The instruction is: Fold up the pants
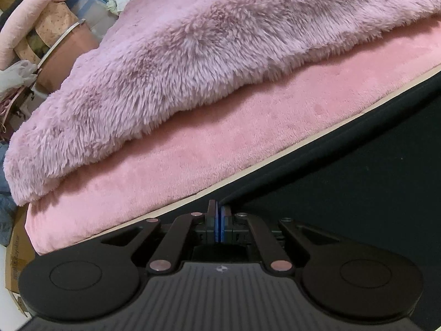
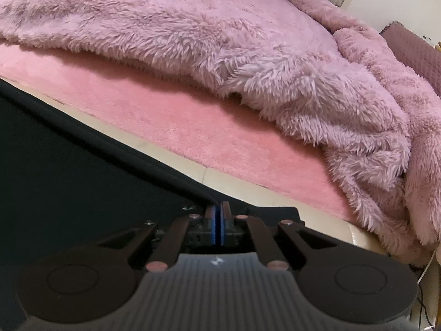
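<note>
The pants [image 1: 358,179] are dark, near black, and hang stretched between my two grippers in front of the bed; they also fill the left of the right wrist view [image 2: 69,160]. My left gripper [image 1: 219,209] is shut on the pants' top edge at one corner. My right gripper [image 2: 219,209] is shut on the top edge at the other corner. The edge runs taut up and away from each gripper. The lower part of the pants is hidden below the grippers.
A bed with a pink sheet [image 1: 193,149] and a fluffy pink blanket [image 1: 193,47] lies ahead. Its cream edge [image 2: 176,162] runs just behind the pants. Bags, boxes and soft items [image 1: 41,35] crowd the far left. A quilted mauve cushion [image 2: 413,52] is at far right.
</note>
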A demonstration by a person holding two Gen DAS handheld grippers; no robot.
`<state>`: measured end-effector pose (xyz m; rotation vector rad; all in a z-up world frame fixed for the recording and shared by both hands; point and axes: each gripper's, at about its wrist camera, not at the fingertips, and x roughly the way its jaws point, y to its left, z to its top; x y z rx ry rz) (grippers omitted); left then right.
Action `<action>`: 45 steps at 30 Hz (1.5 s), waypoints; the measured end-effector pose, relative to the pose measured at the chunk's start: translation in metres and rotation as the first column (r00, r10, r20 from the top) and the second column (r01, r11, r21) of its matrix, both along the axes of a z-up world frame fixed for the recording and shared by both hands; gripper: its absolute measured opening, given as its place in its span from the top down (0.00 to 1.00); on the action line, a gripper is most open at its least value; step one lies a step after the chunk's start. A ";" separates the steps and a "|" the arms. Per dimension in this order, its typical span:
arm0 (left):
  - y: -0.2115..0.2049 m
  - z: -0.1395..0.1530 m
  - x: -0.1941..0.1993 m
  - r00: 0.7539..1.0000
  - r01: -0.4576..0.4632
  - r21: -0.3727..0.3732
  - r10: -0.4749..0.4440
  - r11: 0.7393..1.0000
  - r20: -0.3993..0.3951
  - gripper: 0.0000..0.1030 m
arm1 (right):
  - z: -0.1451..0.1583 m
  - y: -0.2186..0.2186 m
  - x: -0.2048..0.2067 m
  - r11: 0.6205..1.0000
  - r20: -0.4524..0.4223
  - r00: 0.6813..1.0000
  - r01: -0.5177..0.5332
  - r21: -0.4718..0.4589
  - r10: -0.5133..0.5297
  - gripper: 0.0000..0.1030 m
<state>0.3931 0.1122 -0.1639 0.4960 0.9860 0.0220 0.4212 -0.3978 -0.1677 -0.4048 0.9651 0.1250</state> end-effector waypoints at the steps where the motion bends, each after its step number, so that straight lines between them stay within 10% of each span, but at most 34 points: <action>1: 0.000 0.001 0.000 1.000 -0.004 -0.004 0.004 1.000 0.004 0.98 | 0.001 0.000 0.000 1.000 0.000 1.000 0.001 -0.004 -0.001 1.00; 8: 0.002 0.031 -0.009 0.998 -0.015 -0.053 0.018 0.999 0.062 0.99 | 0.021 0.004 -0.009 1.000 0.059 0.998 0.001 -0.007 -0.001 1.00; 19: -0.003 -0.003 0.007 0.998 -0.028 0.002 0.028 1.000 0.062 0.91 | -0.001 -0.002 0.003 0.998 0.048 0.997 0.056 0.023 -0.057 1.00; 25: -0.002 0.015 -0.004 0.986 -0.049 -0.012 0.050 0.999 0.160 0.59 | 0.009 -0.011 -0.002 0.992 0.099 0.988 0.112 0.065 -0.118 0.70; 28: -0.007 0.035 -0.017 0.978 -0.026 -0.040 0.034 0.999 0.207 0.58 | 0.025 -0.019 -0.016 0.986 0.166 0.973 0.152 0.071 -0.162 0.53; 38: -0.044 0.026 -0.041 0.992 0.070 -0.146 -0.054 0.987 0.113 0.81 | 0.042 -0.059 -0.080 0.923 0.140 0.940 0.264 0.279 -0.311 0.71; 45: -0.045 0.005 -0.047 0.997 0.018 -0.171 -0.005 0.985 0.073 0.83 | 0.013 -0.057 -0.036 0.919 0.110 0.940 0.284 0.275 -0.323 0.77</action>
